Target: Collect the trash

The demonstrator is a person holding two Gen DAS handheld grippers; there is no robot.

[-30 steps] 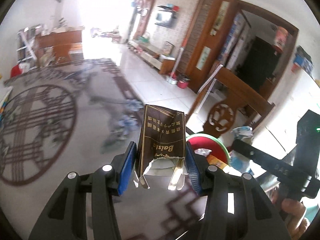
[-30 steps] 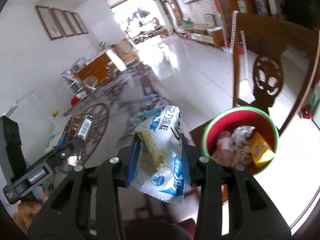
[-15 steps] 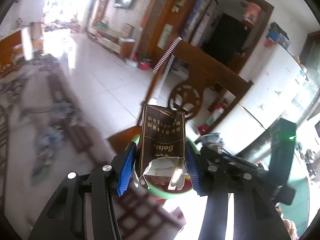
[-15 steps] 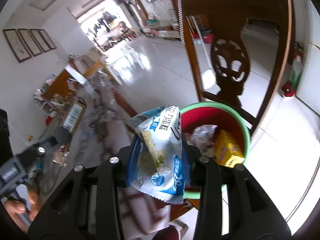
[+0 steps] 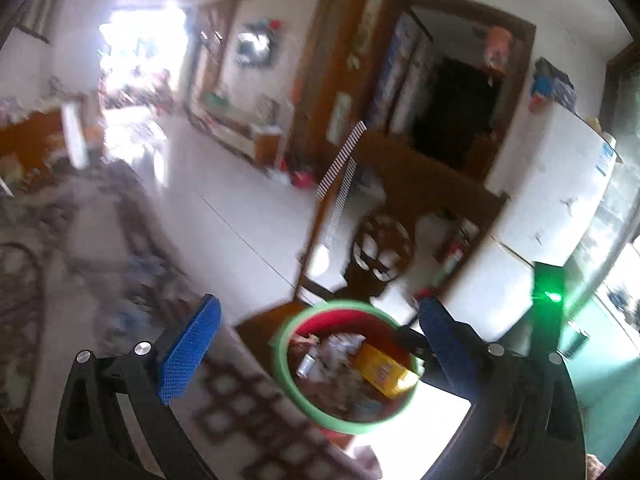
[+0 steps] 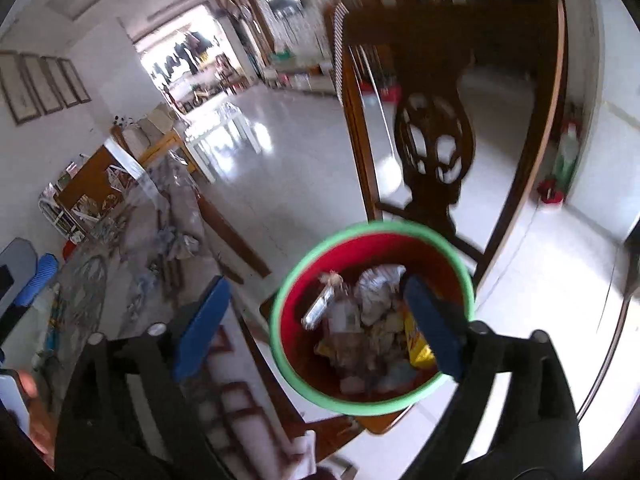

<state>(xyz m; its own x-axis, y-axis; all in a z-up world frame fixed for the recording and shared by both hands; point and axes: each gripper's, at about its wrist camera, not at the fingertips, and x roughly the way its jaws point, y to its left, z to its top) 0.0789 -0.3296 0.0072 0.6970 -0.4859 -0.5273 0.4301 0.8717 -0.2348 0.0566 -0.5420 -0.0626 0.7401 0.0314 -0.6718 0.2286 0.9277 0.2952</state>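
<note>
The carved wooden chair (image 6: 436, 148) fills the right wrist view in sharp detail but is only a blur in the left wrist view, which alone shows the white refrigerator (image 5: 560, 184). The red bin (image 6: 372, 400) with its green rim sits on the floor just before the chair, holding crumpled wrappers (image 6: 376, 288) and a yellow packet (image 5: 382, 370); no print is legible. The left gripper (image 5: 316, 344) and right gripper (image 6: 320, 324) are both opening, jaws wide, nothing between them.

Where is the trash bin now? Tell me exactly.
The trash bin sits on the seat of the wooden chair, low and centre in both wrist views, just beyond the table edge and below the opening, empty left gripper and right gripper.
</note>
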